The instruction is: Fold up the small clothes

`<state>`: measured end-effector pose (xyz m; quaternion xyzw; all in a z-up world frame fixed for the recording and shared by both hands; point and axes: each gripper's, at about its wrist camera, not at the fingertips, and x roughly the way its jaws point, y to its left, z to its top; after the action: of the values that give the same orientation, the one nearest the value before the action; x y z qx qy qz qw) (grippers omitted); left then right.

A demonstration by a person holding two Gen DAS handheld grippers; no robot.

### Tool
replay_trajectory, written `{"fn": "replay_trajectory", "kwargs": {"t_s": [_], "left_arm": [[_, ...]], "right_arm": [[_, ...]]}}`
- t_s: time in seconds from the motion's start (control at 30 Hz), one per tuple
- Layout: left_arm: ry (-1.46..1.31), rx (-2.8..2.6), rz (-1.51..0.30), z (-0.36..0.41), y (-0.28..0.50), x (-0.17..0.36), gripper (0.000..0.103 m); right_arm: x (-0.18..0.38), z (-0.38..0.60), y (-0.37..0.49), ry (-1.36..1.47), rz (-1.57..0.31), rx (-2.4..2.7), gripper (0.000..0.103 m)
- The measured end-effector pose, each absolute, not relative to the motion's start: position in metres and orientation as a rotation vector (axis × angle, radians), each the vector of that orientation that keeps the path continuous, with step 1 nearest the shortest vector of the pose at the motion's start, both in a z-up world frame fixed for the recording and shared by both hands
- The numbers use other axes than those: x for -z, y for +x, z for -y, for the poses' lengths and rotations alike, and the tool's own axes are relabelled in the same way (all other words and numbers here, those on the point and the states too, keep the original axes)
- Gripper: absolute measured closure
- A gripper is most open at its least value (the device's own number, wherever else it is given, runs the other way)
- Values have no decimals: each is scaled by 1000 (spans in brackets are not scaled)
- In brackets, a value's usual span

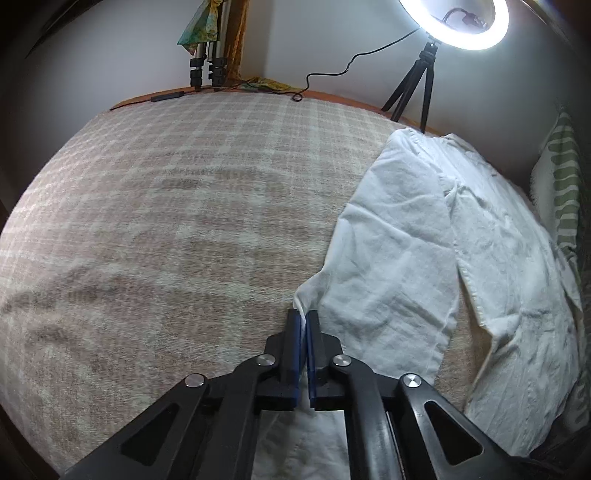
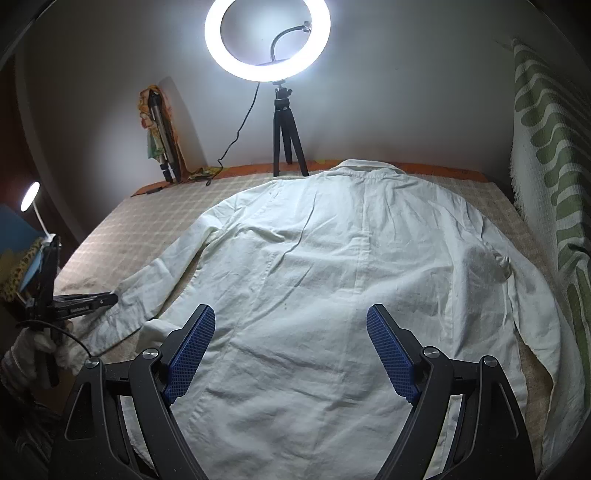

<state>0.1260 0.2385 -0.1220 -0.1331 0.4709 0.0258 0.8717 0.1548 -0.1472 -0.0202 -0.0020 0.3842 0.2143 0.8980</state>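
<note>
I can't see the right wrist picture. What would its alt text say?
A white long-sleeved shirt lies spread flat, collar away from the camera, on a checked bedcover, with the open right gripper above its lower half. Behind it a lit ring light stands on a small tripod; the left gripper pinches the left sleeve's cuff.

The lower hem of the white shirt (image 2: 314,258) is cut off by the bottom edge of the right wrist view. In the left wrist view, the sleeve end (image 1: 301,295) disappears between the blue pads (image 1: 295,350) of the left gripper (image 1: 303,317). The ring light (image 1: 458,26) is cut by the top edge there.
</note>
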Motion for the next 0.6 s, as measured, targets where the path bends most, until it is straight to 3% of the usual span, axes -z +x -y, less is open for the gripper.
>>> {"fn": "replay_trajectory", "kwargs": {"t_s": [0.23, 0.6], "left_arm": [[-429, 37, -861, -232, 115, 86, 103], [-259, 289, -752, -111, 116, 28, 103]], "right_arm": [[16, 144, 147, -26, -772, -451, 19], [12, 148, 145, -5, -780, -490, 19]]}}
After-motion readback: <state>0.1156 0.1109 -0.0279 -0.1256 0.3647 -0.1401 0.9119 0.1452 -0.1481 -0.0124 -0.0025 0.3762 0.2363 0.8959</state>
